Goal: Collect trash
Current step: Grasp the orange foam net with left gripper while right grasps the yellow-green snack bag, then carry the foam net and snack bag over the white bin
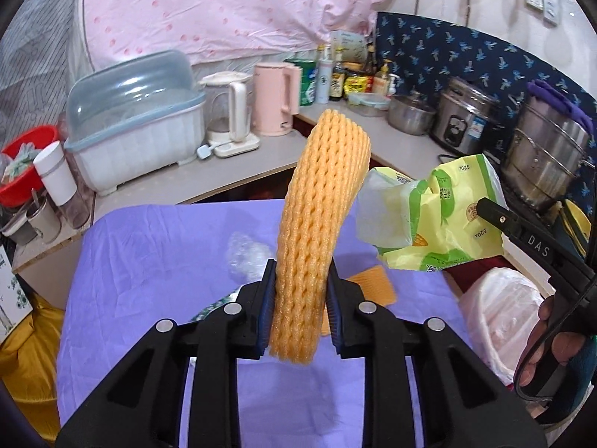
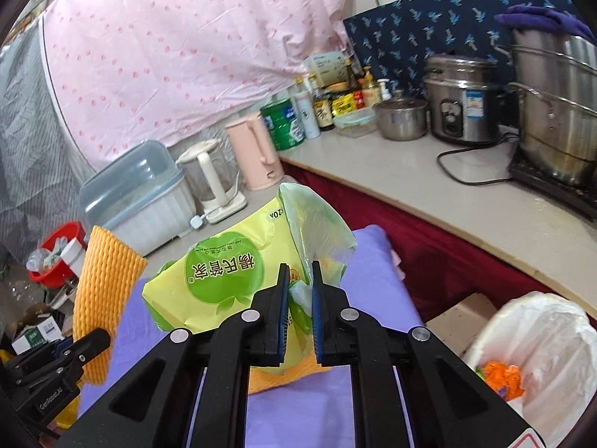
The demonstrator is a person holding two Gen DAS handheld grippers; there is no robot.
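Note:
My left gripper (image 1: 300,298) is shut on an orange foam net sleeve (image 1: 321,216) and holds it upright above the purple cloth (image 1: 149,268); the sleeve also shows in the right wrist view (image 2: 106,291). My right gripper (image 2: 300,306) is shut on a crumpled yellow-green snack bag (image 2: 224,280), held above the cloth; the bag also shows in the left wrist view (image 1: 440,216). A bin lined with a white bag (image 2: 541,339) stands at the lower right, with orange trash (image 2: 502,377) inside. A clear plastic scrap (image 1: 246,254) and an orange flat piece (image 1: 373,283) lie on the cloth.
An L-shaped counter (image 2: 429,194) behind carries a dish box (image 1: 138,123), kettles (image 1: 276,97), bottles, a rice cooker (image 2: 462,104) and steel pots (image 2: 556,112). A red basin (image 1: 26,160) and cups sit at the left. A cardboard box (image 2: 459,317) stands by the bin.

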